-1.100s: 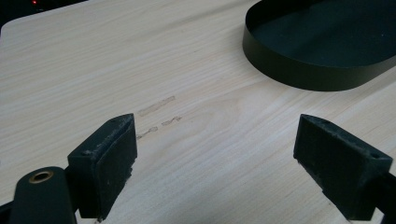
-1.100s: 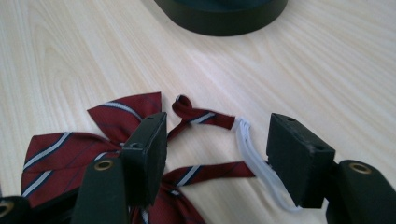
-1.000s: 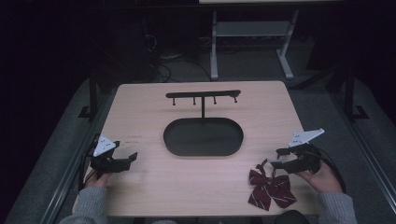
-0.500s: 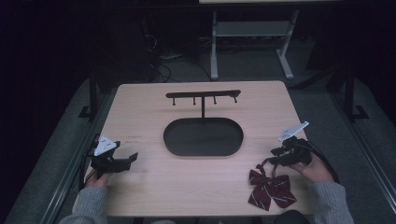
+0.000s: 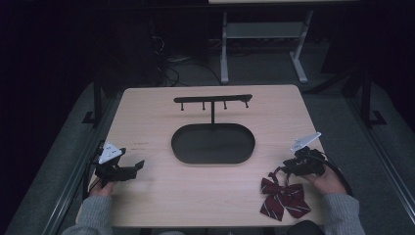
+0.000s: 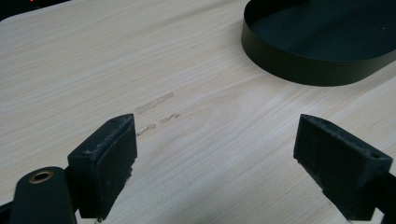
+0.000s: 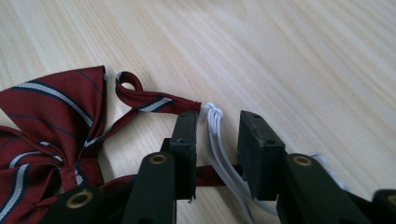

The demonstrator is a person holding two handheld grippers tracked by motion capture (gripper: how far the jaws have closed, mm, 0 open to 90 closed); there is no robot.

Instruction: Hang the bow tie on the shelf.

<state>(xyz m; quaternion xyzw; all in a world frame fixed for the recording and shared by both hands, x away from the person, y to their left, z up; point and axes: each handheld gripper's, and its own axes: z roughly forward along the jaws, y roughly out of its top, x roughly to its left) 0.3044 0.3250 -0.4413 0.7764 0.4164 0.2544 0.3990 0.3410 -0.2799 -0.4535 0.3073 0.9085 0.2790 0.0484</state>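
Observation:
A dark red striped bow tie (image 5: 284, 198) (image 7: 51, 112) lies on the table near the front right edge. Its red strap (image 7: 154, 102) ends in a white elastic loop (image 7: 219, 149). My right gripper (image 5: 289, 169) (image 7: 218, 116) sits low just behind the bow. Its jaws have just been closing and now stand either side of the elastic with a small gap, the pads not pressing it. At the front left my left gripper (image 5: 136, 167) (image 6: 217, 135) rests open over bare wood with nothing between its jaws.
A black oval tray (image 5: 186, 155) (image 6: 299, 70) stands in the table's middle, with a post carrying a T-shaped bar with several hooks (image 5: 213, 99). The table's edges run close beside both hands, with dark floor and a white frame (image 5: 264, 34) beyond.
My right gripper has sunk and shifted a little toward the bow tie, and its jaws have narrowed around the white elastic. The left gripper has stayed put.

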